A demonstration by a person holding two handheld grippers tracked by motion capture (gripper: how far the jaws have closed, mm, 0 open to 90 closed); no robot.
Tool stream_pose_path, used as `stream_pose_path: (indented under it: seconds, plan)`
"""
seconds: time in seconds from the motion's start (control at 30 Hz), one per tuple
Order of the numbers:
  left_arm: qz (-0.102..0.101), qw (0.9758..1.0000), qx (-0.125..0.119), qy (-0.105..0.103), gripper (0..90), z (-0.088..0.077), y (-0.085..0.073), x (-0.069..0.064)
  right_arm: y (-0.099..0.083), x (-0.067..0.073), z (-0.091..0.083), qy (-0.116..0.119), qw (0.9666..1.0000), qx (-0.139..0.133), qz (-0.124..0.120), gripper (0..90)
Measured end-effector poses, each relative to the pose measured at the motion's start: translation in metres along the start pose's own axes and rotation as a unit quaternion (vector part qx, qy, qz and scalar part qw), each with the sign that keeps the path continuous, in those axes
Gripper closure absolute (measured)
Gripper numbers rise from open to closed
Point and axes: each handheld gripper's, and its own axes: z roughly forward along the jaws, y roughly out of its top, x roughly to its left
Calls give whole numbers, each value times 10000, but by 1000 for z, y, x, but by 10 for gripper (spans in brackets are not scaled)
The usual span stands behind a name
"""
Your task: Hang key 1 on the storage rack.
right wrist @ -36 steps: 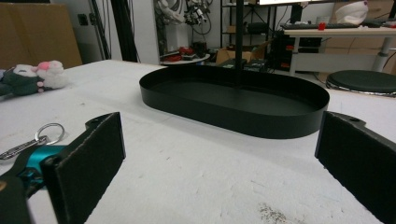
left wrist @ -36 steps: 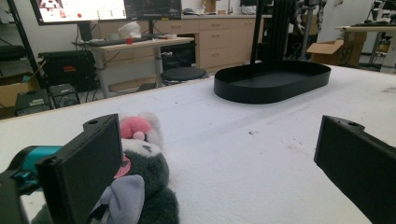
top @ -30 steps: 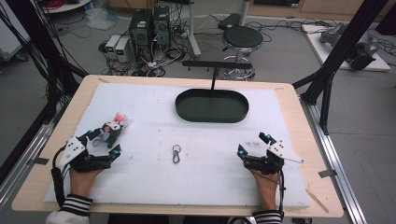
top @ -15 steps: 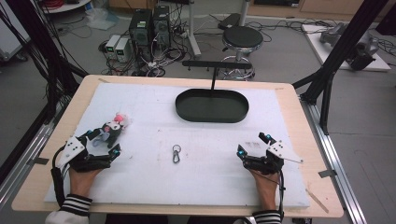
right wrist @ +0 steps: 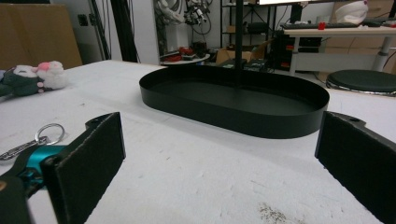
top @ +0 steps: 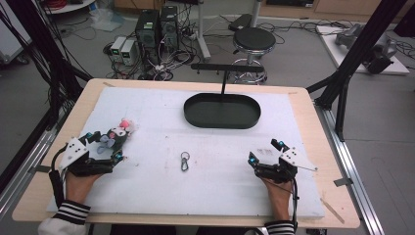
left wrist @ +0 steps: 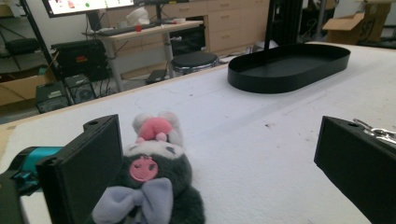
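Left gripper view: the open left gripper [left wrist: 219, 172] could nudge the plush toy [left wrist: 152, 186] touching its left jaw; the right gripper [top: 268, 152] rests open.

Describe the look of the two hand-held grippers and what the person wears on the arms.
Each hand-held gripper, left and right, is black with flat rectangular black jaws, teal accents near the jaw bases and a grey three-cornered plate on top. A black cable trails back from the right one. Both sleeves have black-and-white striped cuffs.

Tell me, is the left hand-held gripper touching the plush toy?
Touching. In the left gripper view, the plush toy leans against one jaw of the open left hand-held gripper.
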Motion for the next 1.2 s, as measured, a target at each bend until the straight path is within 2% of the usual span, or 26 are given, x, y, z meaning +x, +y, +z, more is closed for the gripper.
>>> stream_pose_path:
  seconds: [0.1, 0.17, 0.27, 0.33, 0.43, 0.47, 0.5, 0.57, 0.63, 0.67, 0.7, 0.73, 0.77, 0.8, 0.83, 0.87, 0.9, 0.93, 1.0, 1.03, 1.1, 1.13, 1.17, 1.2]
  plan:
    - [-1, 9997, 256, 36, 17, 3, 9, 6, 0, 0, 0, -2, 10000, -2, -6, 9]
    - [-26, 9985, 542, -18, 17, 7, 15, 12, 0, 0, 0, 1, 10000, -2, -6, 9]
    - [29, 9982, 594, 19, 17, 9, 18, 14, 0, 0, 0, 1, 10000, -1, -4, 9]
    - [63, 9973, 733, -36, 17, 11, 21, 17, 0, 0, 0, 9, 10000, -2, 1, 9]
    - [87, 9951, 980, -104, 17, 16, 25, 20, 0, 0, 0, 13, 10000, 7, 31, 9]
    - [105, 9934, 1131, -155, 17, 19, 28, 23, 0, 0, 0, 11, 10000, 6, 37, 9]
    - [105, 9934, 1131, -155, 17, 19, 28, 23, 0, 0, 0, 11, 10000, 6, 37, 9]
    - [91, 9915, 1275, -239, 17, 24, 33, 27, 0, 0, 0, 14, 10000, 7, 36, 9]
    - [96, 9886, 1477, -278, 17, 31, 38, 32, 0, 0, 0, 13, 10000, 6, 34, 9]
    - [96, 9886, 1477, -278, 17, 31, 38, 32, 0, 0, 0, 9, 10000, 4, 33, 9]
    - [107, 9872, 1565, -287, 17, 33, 39, 34, 0, 0, 0, 9, 10000, -5, 17, 9]
    - [171, 9838, 1753, -323, 17, 38, 41, 37, 0, 0, 0, 12, 10000, 5, 33, 9]
    - [156, 9828, 1809, -348, 17, 40, 42, 38, 0, 0, 0, 1, 10000, -10, 21, 9]
    - [156, 9828, 1809, -348, 17, 40, 42, 38, 0, 0, 0, -3, 10000, -12, 19, 9]
    - [175, 9799, 1949, -378, 17, 44, 44, 41, 0, 0, 0, 1, 10000, -9, 21, 9]
    - [175, 9799, 1949, -378, 17, 44, 44, 41, 0, 0, 0, 7, 10000, 1, 41, 9]
    - [135, 9784, 2027, -386, 17, 47, 46, 43, 0, -1, 0, 1, 10000, -27, -15, 9]
    - [135, 9784, 2027, -386, 17, 47, 46, 43, 0, -1, 0, 15, 10000, -12, 14, 9]
    - [173, 9729, 2265, -426, 17, 54, 49, 47, 0, -1, 0, 5, 10000, -8, 20, 9]
    - [173, 9729, 2265, -426, 17, 54, 49, 47, 0, -1, 0, 5, 10000, -8, 20, 9]
    - [253, 9662, 2529, -428, 17, 61, 51, 49, 0, -1, 0, 9, 10000, -28, -11, 9]
    - [253, 9662, 2529, -428, 17, 61, 51, 49, 0, -1, 0, 8, 10000, -30, -12, 9]
    - [278, 9624, 2665, -445, 17, 66, 53, 50, 0, -1, 0, 16, 10000, -11, 17, 9]
    - [287, 9614, 2697, -454, 17, 67, 53, 50, 0, -1, 0, 8, 10000, -30, -12, 9]
